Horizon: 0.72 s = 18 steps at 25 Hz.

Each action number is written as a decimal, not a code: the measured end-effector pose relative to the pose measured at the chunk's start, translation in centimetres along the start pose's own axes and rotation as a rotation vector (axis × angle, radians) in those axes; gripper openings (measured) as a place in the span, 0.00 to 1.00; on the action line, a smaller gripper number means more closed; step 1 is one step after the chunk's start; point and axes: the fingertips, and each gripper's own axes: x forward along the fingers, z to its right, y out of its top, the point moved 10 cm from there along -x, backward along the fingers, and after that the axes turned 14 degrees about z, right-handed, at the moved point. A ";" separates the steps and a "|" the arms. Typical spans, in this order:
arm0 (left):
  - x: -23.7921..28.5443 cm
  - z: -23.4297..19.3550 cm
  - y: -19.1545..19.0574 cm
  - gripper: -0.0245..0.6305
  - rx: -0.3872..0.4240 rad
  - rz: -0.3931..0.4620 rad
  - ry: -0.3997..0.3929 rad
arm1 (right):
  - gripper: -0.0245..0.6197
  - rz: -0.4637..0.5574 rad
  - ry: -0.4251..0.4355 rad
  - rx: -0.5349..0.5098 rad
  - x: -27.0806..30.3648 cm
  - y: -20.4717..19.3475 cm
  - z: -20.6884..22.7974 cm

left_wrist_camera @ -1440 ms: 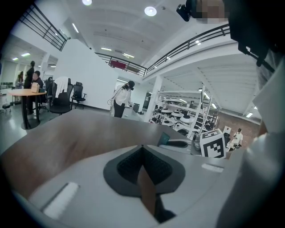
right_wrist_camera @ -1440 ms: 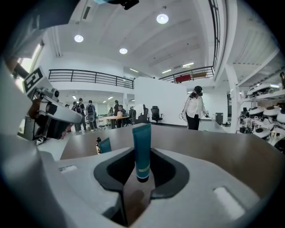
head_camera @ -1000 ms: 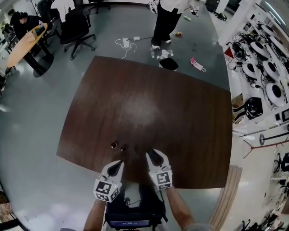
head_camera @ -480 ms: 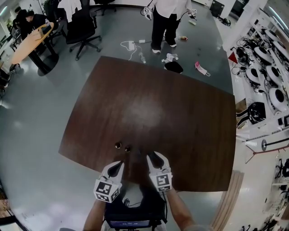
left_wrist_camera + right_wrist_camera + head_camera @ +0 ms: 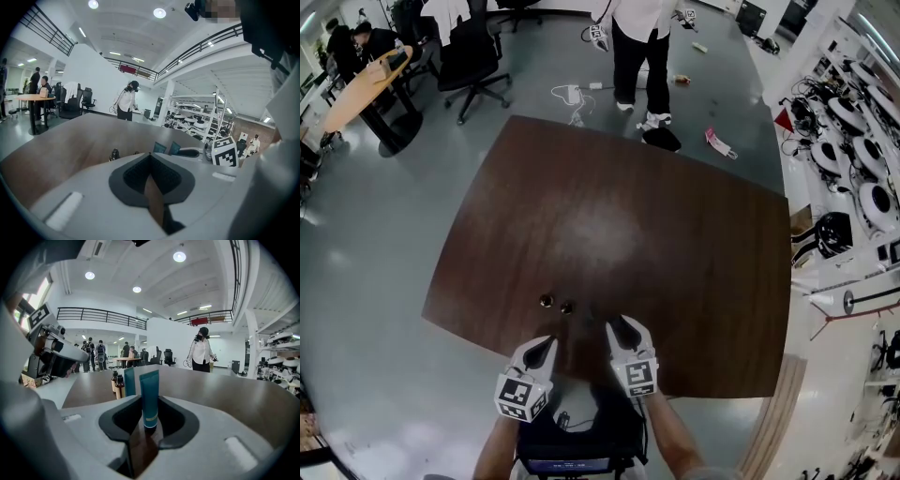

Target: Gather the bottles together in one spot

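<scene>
I'm keeping the right gripper (image 5: pixel 623 328) just right of the two small brown bottles (image 5: pixel 546 301), its jaws clamping an upright teal tube (image 5: pixel 149 397). A second tube (image 5: pixel 129 381) is standing between that one and the brown bottles, so everything is already bunching near the table's (image 5: pixel 675 244) near edge. My left gripper (image 5: pixel 542 345) is idling just on my side of the brown bottles, jaws pressed together with nothing in them. Over the last second almost nothing is changing: the brown bottles aren't budging, both grippers are sitting at the same offset from them, and only the person (image 5: pixel 642 47) far beyond them is stepping about. I'm reading this as the set-down not yet finished. I can't tell whether the tube's cap is touching wood.
</scene>
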 end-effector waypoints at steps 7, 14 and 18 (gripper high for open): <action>0.0 -0.1 -0.2 0.04 0.002 -0.003 -0.004 | 0.20 0.001 -0.011 0.007 0.0 -0.4 0.0; 0.1 -0.2 -0.3 0.04 0.000 -0.009 -0.004 | 0.20 0.004 -0.022 0.024 0.1 -0.4 0.1; -0.1 -0.1 -0.4 0.04 -0.001 -0.012 -0.003 | 0.21 0.007 -0.029 0.034 0.0 -0.5 0.0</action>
